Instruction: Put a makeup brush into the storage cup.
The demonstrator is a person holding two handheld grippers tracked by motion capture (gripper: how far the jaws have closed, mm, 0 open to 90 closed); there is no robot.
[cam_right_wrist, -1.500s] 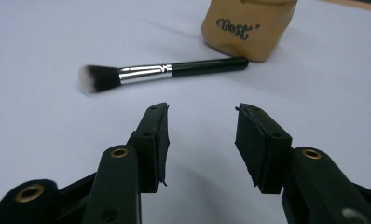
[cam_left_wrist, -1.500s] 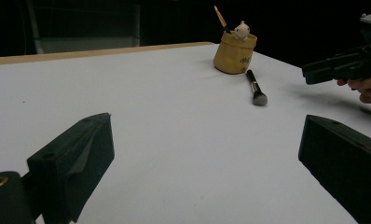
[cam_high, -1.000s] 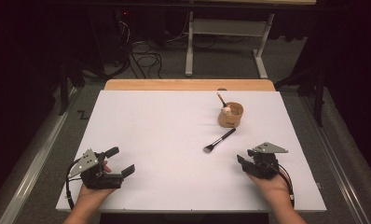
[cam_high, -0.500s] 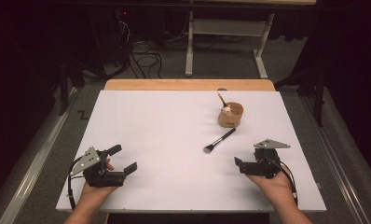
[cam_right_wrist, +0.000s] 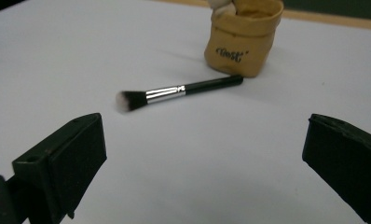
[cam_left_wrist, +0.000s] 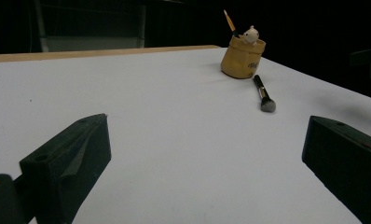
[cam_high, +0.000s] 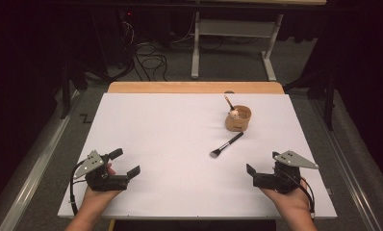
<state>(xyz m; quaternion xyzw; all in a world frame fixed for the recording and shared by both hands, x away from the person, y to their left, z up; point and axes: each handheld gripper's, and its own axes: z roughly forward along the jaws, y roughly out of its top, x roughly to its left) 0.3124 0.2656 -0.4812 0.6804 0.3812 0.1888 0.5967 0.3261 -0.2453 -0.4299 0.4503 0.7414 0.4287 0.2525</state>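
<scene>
- The right gripper (cam_high: pixel 251 174) had just been opening; its jaws stood wide apart with nothing between them, over the white table (cam_high: pixel 160 130).
- The left gripper (cam_high: pixel 127 163) was also spread wide, empty.
- The makeup brush (cam_high: pixel 226 145) lay at 11 o'clock from the right gripper, its handle touching the tan pouch (cam_high: pixel 238 118).

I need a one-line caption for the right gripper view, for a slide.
Open right gripper faces a makeup brush lying on the white table before a tan pouch.
</scene>
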